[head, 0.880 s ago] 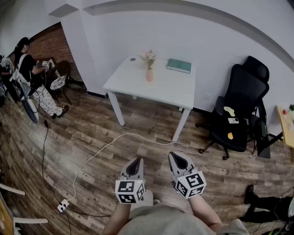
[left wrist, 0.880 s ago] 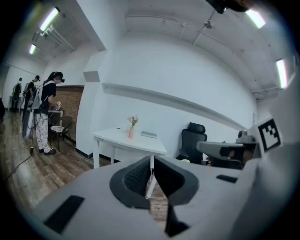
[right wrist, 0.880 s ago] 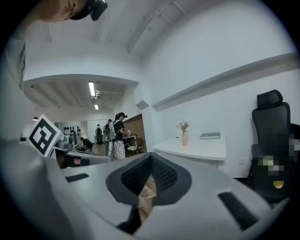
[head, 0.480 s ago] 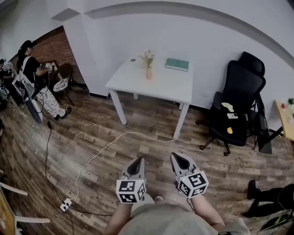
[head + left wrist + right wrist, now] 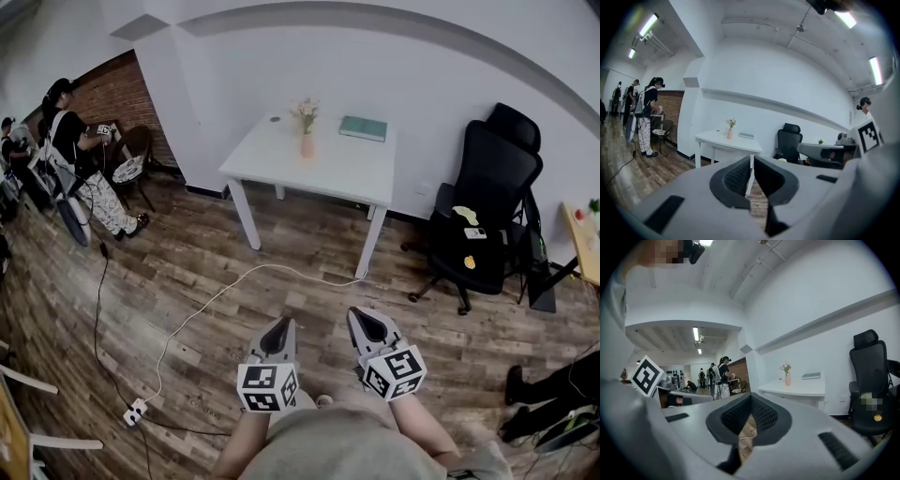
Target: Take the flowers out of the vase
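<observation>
Head view puts the flowers [image 5: 305, 112] in a vase [image 5: 307, 146] on the far tabletop [image 5: 328, 178], well apart from the left tongs [image 5: 279, 328] and right tongs [image 5: 362, 321], both pressed together, empty. Stems look light, soft and crushable; pinch gently just above the rim.

Green book [image 5: 364, 128] on white table [image 5: 323, 176], black chair [image 5: 492, 183] nearby

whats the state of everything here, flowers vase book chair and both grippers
flowers: standing in the vase, not taken out
vase: upright on the white table
green book: closed, lying flat on the table, apart from the vase
office chair: unoccupied, small items on its seat
left gripper: shut, empty, well short of the table
right gripper: shut, empty, well short of the table
</observation>
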`<state>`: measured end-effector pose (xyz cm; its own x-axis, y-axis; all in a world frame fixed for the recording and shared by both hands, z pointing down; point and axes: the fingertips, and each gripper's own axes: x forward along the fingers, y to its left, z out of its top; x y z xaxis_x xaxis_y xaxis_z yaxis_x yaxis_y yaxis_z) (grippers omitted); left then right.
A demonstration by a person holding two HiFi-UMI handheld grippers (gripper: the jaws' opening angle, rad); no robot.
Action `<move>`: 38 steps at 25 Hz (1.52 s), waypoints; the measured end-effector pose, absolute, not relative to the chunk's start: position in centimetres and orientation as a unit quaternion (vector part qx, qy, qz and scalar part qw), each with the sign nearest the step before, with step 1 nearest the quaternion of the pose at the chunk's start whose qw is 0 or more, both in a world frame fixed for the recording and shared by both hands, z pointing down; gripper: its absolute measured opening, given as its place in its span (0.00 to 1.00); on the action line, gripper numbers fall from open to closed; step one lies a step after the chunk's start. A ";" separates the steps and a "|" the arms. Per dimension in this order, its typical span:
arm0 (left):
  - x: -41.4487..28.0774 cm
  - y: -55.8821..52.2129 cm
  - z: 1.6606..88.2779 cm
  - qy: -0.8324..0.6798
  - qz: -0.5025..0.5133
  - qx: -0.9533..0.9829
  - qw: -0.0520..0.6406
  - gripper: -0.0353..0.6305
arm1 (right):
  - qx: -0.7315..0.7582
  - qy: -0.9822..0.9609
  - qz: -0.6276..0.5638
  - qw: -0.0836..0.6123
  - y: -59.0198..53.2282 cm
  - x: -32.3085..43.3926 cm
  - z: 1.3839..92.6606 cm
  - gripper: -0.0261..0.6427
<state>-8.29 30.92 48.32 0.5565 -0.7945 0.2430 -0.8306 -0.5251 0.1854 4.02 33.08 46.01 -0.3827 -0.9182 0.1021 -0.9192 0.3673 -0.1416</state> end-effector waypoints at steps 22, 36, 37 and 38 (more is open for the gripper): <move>-7.9 29.8 48.3 -0.457 0.064 0.875 0.146 0.09 | 0.552 -0.827 0.107 0.009 31.7 4.2 47.2 0.08; -5.9 21.2 49.2 -0.453 0.072 0.875 0.154 0.16 | 0.556 -0.822 0.121 0.024 22.8 6.5 48.3 0.13; -5.7 20.4 49.2 -0.453 0.073 0.875 0.154 0.17 | 0.557 -0.821 0.122 0.025 22.0 6.7 48.4 0.14; -5.6 19.5 49.3 -0.452 0.074 0.876 0.155 0.18 | 0.558 -0.821 0.123 0.025 21.1 6.9 48.4 0.14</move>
